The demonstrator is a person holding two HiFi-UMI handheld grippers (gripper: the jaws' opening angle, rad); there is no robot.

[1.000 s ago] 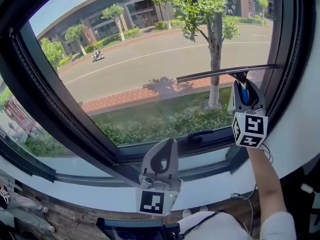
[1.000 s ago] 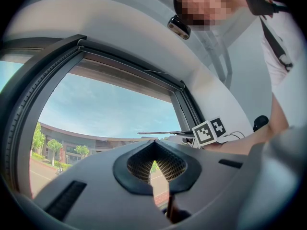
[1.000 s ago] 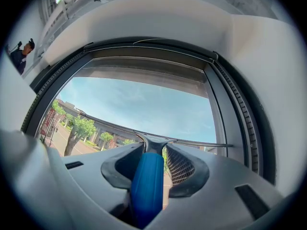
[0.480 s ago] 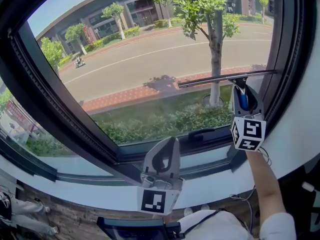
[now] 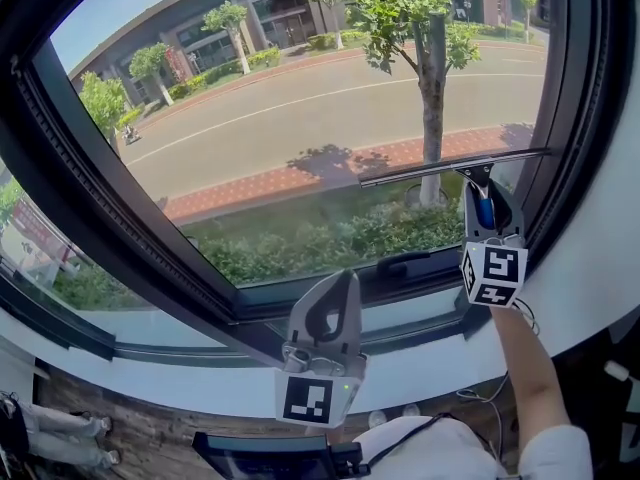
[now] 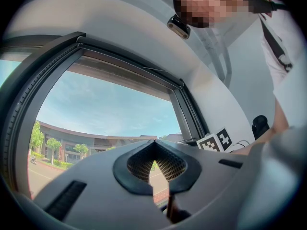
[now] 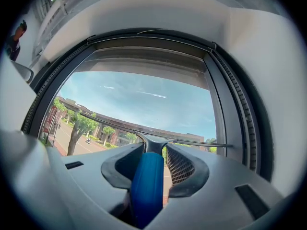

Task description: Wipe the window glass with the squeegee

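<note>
A squeegee with a blue handle point(image 5: 485, 208) and a long black blade point(image 5: 452, 167) lies flat against the lower right part of the window glass point(image 5: 300, 118). My right gripper point(image 5: 488, 200) is shut on the blue handle point(image 7: 147, 186); in the right gripper view the blade point(image 7: 158, 137) runs across the pane in front of the jaws. My left gripper point(image 5: 332, 313) hangs below the window frame, off the glass, its jaws shut with nothing between them point(image 6: 156, 169).
The black window frame point(image 5: 110, 208) surrounds the pane, with a black handle point(image 5: 403, 265) on its bottom rail. A white sill point(image 5: 200, 383) runs beneath. White cables point(image 5: 490, 393) lie near the right forearm. A street, trees and grass show outside.
My right gripper has drawn the squeegee blade down the pane, from about mid-height to lower on the right side. The left gripper has stayed put.
</note>
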